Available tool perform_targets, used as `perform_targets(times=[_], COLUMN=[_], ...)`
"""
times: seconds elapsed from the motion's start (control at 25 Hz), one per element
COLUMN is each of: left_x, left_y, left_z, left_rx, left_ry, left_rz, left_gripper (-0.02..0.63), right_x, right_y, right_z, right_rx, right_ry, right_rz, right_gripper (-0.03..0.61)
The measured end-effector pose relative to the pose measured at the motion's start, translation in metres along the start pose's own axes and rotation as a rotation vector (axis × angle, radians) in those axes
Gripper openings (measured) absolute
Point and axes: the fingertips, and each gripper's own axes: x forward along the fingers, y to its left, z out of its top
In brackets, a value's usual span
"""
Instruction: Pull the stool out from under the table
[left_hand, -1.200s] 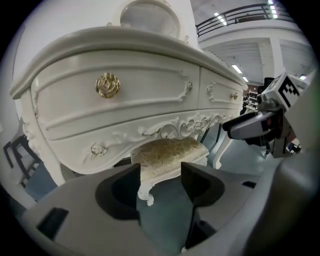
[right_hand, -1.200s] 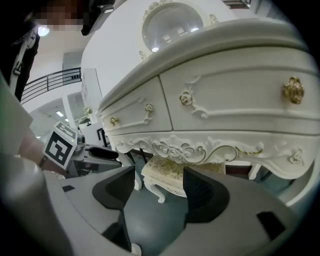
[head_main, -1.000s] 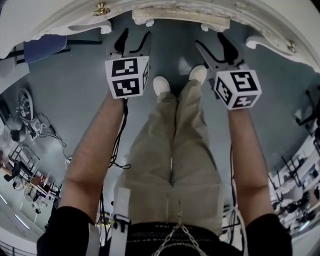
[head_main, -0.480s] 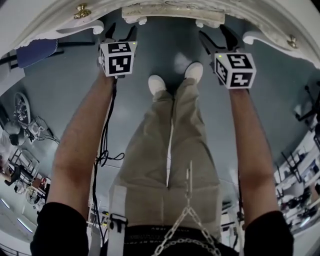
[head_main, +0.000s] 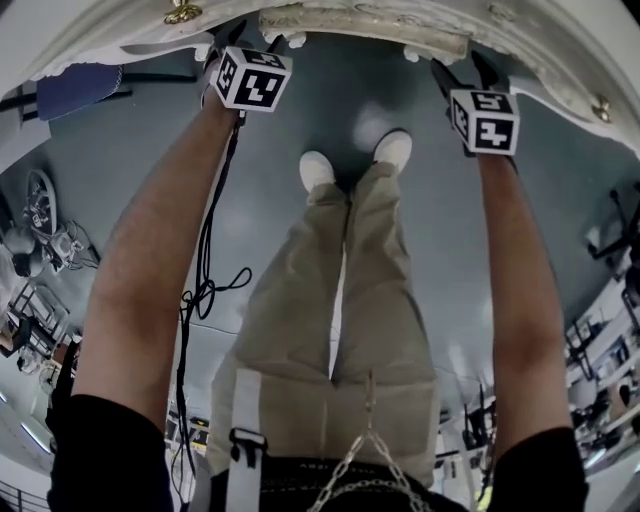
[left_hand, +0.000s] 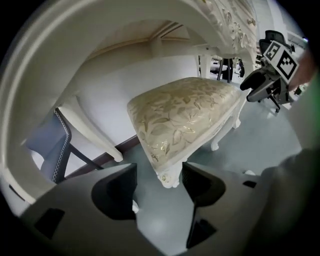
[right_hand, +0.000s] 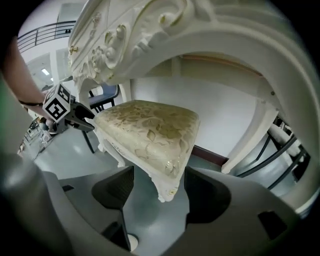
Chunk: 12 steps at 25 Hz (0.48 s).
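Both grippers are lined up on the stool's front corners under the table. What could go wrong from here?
1. The left gripper, whose jaws have just opened wider, and the right gripper stand open around the carved front corners of the stool, not gripping; the rounded carving could slip out on closing.
2. An uneven pull might skew the stool into a table leg.

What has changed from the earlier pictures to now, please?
Both grippers reached further forward, toward the stool under the table. The jaws of the left gripper have just been opening; a stool corner stands between them, ungripped. The right gripper is open around the other corner. Stool, table and feet stayed in place.
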Motion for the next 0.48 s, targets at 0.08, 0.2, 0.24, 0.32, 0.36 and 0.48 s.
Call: perform_targets(times=[0.08,0.2,0.24,0.32,0.36,0.48], left_x=[0.007,0.015,0.017,0.021,0.023,0.028], left_y=[0.002,0.004,0.004,0.001,-0.001,-0.007], left_z=[0.0,0.002,0.002,0.001,0.001,0.005], left_rx=[-0.003,0.013,0.027,0.036,0.035,0.042], left_ry=[0.015,0.02,0.024,0.035,0.039,0.05], left_rz=[-0.007,-0.014,-0.015,-0.025,-0.031,-0.046], left_gripper=[0.266,0.273,0.273,0.273,0.273,0.273], right_x=[0.008,0.02,0.023,0.029,0.033,0.042], right_y=[-0.008,-0.013,-0.014,-0.014,-0.014,-0.013], right_z=[-0.002,-0.004,-0.004,-0.005,-0.006,-0.009], right_rx=[-0.016,-0.039,-0.046,-0.068,-0.084,-0.1], right_ry=[0.02,0.046,0.053,0.069,0.079,0.112], right_rz=[-0.011,-0.01,-0.008,-0.004,-0.004,-0.018], right_gripper=[0.288,0.288,0.288,0.291,0.295,0.299])
